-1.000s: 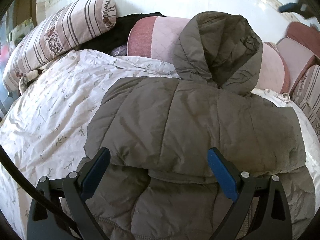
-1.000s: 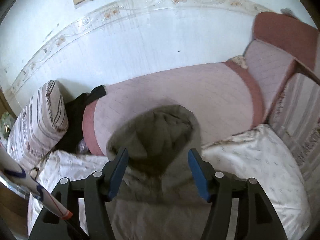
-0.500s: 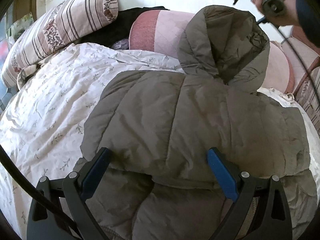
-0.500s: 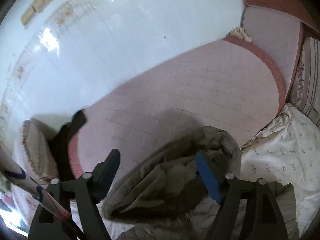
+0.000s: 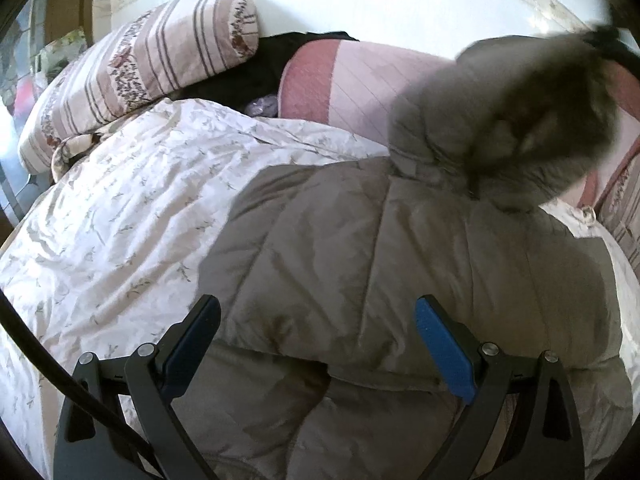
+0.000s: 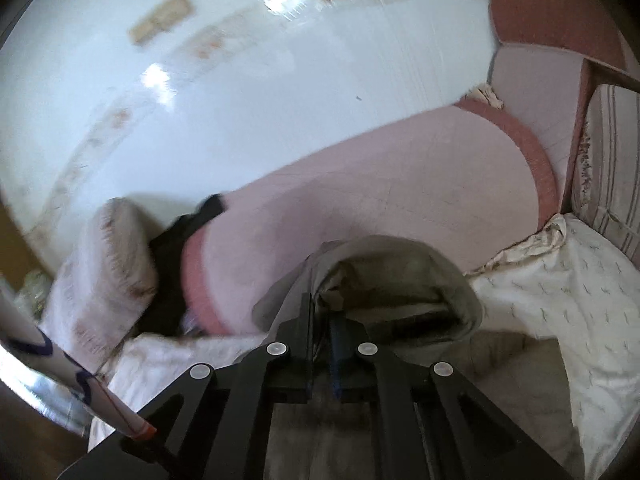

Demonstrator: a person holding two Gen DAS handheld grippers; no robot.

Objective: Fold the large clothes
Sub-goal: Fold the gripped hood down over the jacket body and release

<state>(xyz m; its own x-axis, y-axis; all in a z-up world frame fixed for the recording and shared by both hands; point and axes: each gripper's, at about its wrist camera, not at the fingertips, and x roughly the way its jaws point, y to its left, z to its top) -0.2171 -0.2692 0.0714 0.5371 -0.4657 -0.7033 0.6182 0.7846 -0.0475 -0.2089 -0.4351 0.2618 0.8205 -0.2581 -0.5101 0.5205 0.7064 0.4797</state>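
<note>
Two grippers share the work: the right gripper (image 6: pixel 320 320) has its jaws clamped together on the hood (image 6: pixel 400 280) rim, apparently to fold it down onto the grey puffer jacket (image 5: pixel 400 260) spread across the bed (image 5: pixel 120 220), while the left gripper (image 5: pixel 316 344) hovers with jaws apart over the hem.

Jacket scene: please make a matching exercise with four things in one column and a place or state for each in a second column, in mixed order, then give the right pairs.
Things:
1. jacket
2. hood
3. striped pillow
4. left tongs

Places or states:
A. open above the lower part of the jacket
B. spread on the flowered quilt
C. pinched at its edge by the shut right tongs
D. leaning at the wall, beside the black cloth

Pairs: 1-B, 2-C, 3-D, 4-A
</note>
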